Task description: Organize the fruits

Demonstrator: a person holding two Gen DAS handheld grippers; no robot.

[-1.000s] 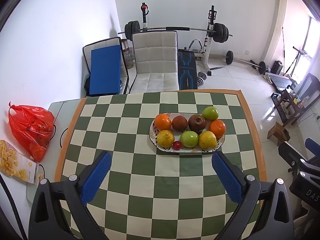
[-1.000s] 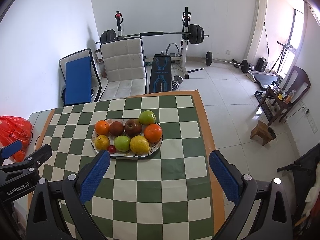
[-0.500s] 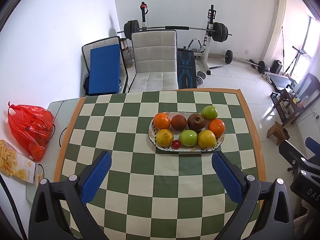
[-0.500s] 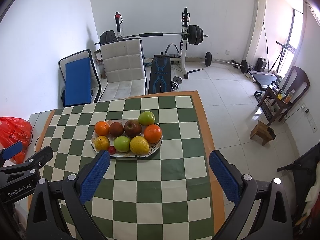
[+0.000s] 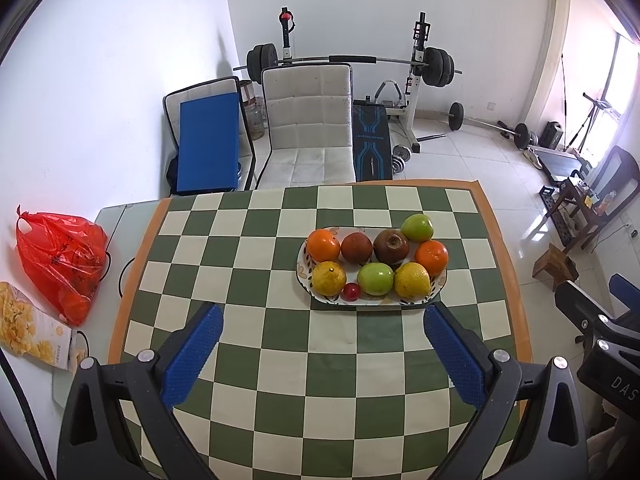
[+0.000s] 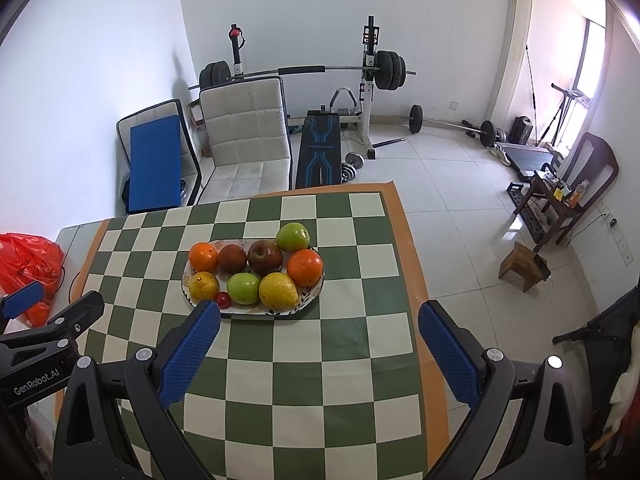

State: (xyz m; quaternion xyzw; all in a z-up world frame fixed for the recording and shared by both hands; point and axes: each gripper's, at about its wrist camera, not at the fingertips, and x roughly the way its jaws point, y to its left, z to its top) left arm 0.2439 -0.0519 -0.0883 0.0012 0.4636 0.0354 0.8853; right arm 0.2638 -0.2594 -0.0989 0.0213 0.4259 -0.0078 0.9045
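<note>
I hold both tools above the near part of the worktop, and neither one touches anything. The left tool is released, its blue pads wide apart at the bottom of its frame, with nothing between them. The right tool is released in the same way and is also empty.

The fruits lie together on an oval plate, a little right of centre in the left view and left of centre in the right view. In the back row I see an orange, a dark red fruit, a brown apple and a green apple. In front are a yellow citrus, a small red fruit, a second green apple, a lemon and another orange at the right end. They touch each other in two tidy rows, so I judge that the arranging is finished or nearly finished.

I think the tools stay wide and back from the plate so that they do not push the round fruits, which can roll easily. A red bag lies at the left edge, off the checked cloth, well apart from the plate.
</note>
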